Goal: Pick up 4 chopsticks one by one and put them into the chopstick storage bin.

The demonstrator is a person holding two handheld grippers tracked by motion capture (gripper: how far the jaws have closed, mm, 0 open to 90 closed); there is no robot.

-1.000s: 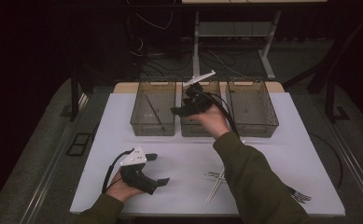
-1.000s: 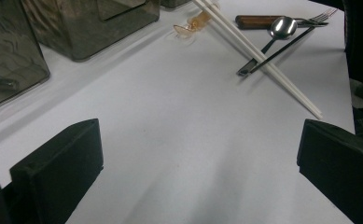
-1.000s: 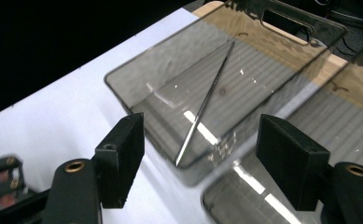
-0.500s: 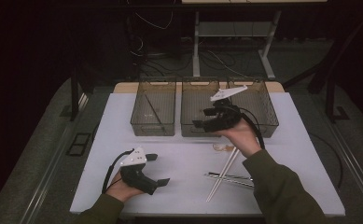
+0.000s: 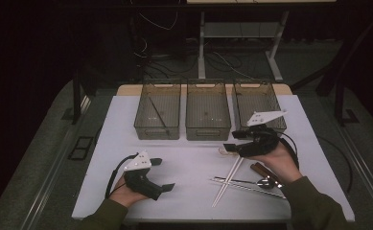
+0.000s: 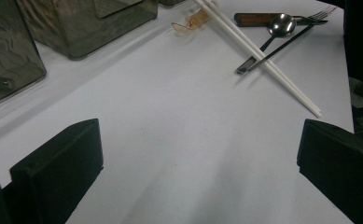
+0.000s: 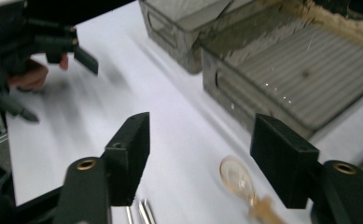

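Note:
Three clear mesh bins stand in a row at the back of the white table: left bin [image 5: 157,117], middle bin [image 5: 208,115], right bin [image 5: 258,100]. A dark stick lies in the left bin. My right gripper [image 5: 234,141] hovers open in front of the right bin, just above a small amber spoon [image 5: 222,151] [image 7: 240,179]. White chopsticks [image 5: 227,179] [image 6: 263,51], a metal spoon [image 5: 268,182] [image 6: 282,23] and a brown-handled utensil [image 5: 261,168] lie near the front right. My left gripper [image 5: 161,174] rests open and empty at the front left.
The table's front edge [image 5: 198,218] is close below both hands. In the right gripper view the middle bin [image 7: 291,70] is just ahead, and the left gripper [image 7: 34,42] shows far off. Cables trail from both grippers.
My right gripper has pulled back from over the middle bin, moving right and toward me, and now hangs over the amber spoon. The left gripper has stayed put.

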